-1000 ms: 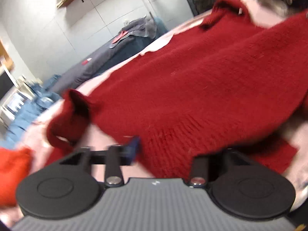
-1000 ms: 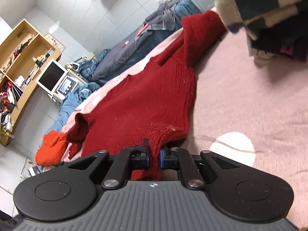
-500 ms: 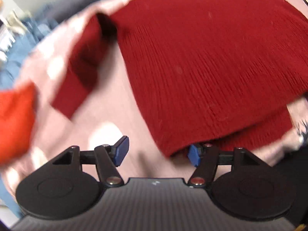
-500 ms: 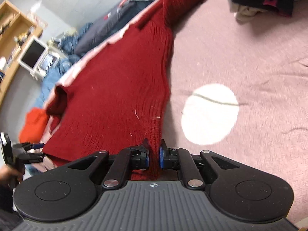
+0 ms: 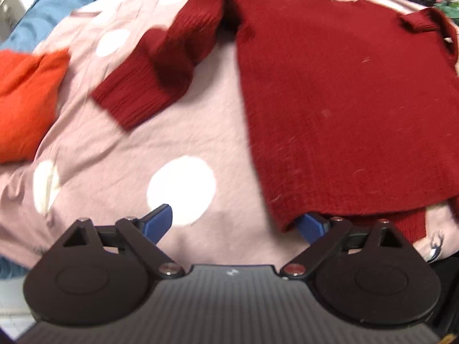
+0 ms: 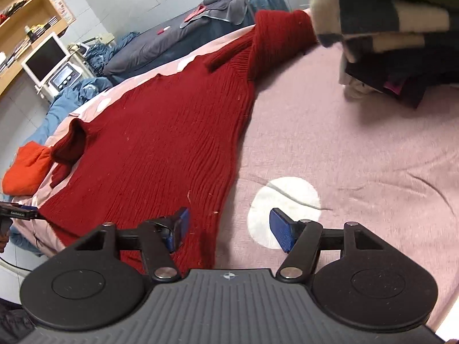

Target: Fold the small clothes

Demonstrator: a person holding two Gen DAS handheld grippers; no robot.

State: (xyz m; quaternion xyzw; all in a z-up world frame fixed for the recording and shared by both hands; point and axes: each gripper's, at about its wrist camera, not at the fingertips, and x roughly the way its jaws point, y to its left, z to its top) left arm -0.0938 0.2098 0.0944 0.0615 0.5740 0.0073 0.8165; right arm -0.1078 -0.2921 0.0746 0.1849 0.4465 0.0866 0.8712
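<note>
A dark red knitted sweater (image 5: 330, 100) lies spread flat on the pink dotted bed sheet (image 5: 114, 157). Its left sleeve (image 5: 160, 71) is bent beside the body. My left gripper (image 5: 235, 223) hovers over the hem's left corner with its jaws opening. Only sheet lies between them, and the hem edge just covers the right fingertip (image 5: 311, 225). In the right wrist view the sweater (image 6: 172, 143) stretches away to the far edge. My right gripper (image 6: 229, 226) is at the hem's right corner, jaws opening. The corner lies loose between them, untouched by the pads.
An orange garment (image 5: 25, 100) lies left of the sleeve. A stack of folded clothes (image 6: 387, 28) sits at the bed's far right. Blue clothes (image 6: 71, 100), a monitor (image 6: 43, 57) and wooden shelves (image 6: 25, 14) stand beyond the bed. Bare sheet (image 6: 358, 143) spreads right of the sweater.
Both grippers have let go of the sweater's hem and spread wide. The left one swung over and tipped down, so it now looks onto the sleeve and sheet. The right one stayed put.
</note>
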